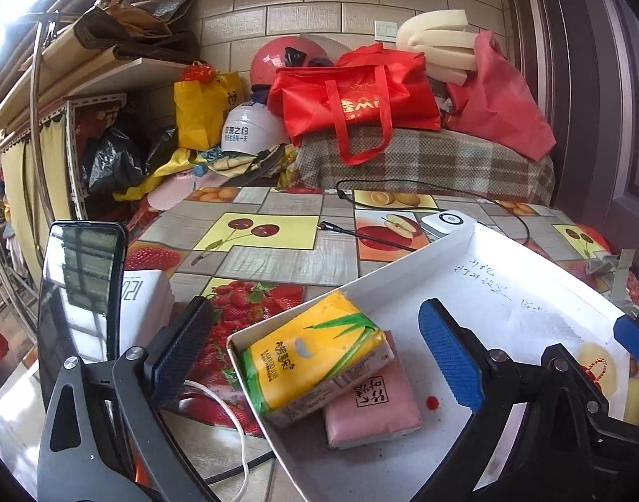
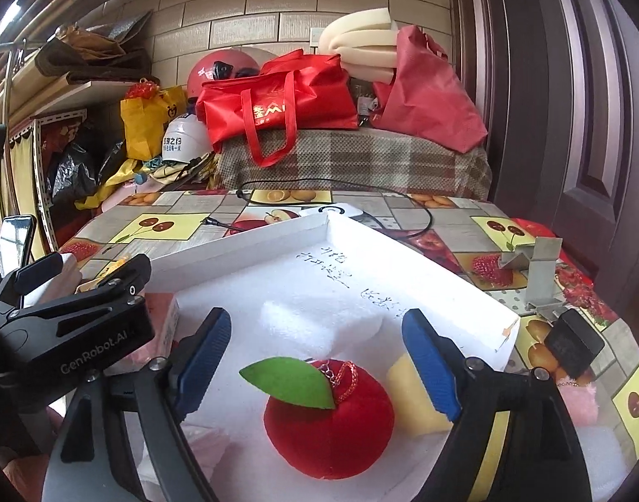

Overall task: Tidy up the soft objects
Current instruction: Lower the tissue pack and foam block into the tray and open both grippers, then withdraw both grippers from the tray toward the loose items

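Fruit-print oilcloth covers the tabletop [image 1: 273, 251] where I work, a shallow white tray [image 1: 407, 257] set on it before a tiled wall and a heap of bags. My left hand-held gripper [image 1: 315, 353] hangs wide open over the tray's near corner, holding nothing; one pad is outside the rim, the other above the tray floor. Between them a yellow tissue pack [image 1: 315, 355] with green bamboo leaves and Chinese characters leans on a pink tissue pack [image 1: 373, 401] bearing a black seal-style label. My right hand-held gripper [image 2: 319, 362] is likewise spread wide and empty above a red plush apple [image 2: 332, 422] with a green leaf and a red cord, lying in the tray beside a yellow sponge block [image 2: 411, 401] partly hidden by one finger. Handwriting on the tray floor is too scrawled to read. "GenRobot.AI" is printed on the left tool's body. A red tote bag [image 1: 352, 96] shows gold lettering, partly cut off by its strap.
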Demonstrator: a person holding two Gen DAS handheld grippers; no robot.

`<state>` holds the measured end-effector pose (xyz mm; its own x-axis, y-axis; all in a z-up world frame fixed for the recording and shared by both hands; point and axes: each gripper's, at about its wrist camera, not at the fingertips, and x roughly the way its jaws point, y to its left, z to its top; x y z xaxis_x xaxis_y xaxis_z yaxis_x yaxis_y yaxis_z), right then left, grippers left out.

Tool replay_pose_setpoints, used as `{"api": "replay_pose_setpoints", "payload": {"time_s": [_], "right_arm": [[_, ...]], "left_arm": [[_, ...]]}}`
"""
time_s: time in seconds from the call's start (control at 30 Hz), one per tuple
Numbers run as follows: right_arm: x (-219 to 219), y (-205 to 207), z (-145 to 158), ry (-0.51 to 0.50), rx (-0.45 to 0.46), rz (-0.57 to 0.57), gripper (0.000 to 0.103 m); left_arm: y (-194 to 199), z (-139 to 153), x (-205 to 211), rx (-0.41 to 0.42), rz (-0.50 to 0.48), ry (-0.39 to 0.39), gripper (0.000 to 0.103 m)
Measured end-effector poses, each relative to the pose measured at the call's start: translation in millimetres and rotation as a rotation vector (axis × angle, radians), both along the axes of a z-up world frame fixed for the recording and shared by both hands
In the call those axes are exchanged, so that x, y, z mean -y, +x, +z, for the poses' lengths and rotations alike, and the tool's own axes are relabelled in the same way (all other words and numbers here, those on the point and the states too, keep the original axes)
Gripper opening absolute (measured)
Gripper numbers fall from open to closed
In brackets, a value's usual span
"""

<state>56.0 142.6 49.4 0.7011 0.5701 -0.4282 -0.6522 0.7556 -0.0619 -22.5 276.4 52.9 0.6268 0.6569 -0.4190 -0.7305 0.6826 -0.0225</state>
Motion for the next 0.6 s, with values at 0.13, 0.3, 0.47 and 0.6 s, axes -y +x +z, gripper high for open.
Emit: {"api": "replay_pose_setpoints", "payload": {"time_s": [0.13, 0.3, 0.47, 0.6], "right_arm": [[1.5, -4.2, 1.6, 0.005, 0.027, -0.008, 0.084], [2.9, -9.0, 3.5, 0.013, 0.061, -0.016, 0.084], [6.4, -14.1, 4.8, 0.025, 0.089, -0.022, 0.084], [9.8, -22.2, 5.3, 0.025, 0.115, -0.016, 0.084]], "left_arm": [[-4.0, 1.2, 1.8, 0.013, 0.018, 0.019, 0.102], [-7.2, 2.2, 2.5, 0.029, 0.027, 0.031, 0.103], [-12.3, 4.1, 8.1, 0.054, 0.031, 0.057, 0.103], [-18.0, 5.0, 10.5, 0.069, 0.033, 0.06, 0.103]]}}
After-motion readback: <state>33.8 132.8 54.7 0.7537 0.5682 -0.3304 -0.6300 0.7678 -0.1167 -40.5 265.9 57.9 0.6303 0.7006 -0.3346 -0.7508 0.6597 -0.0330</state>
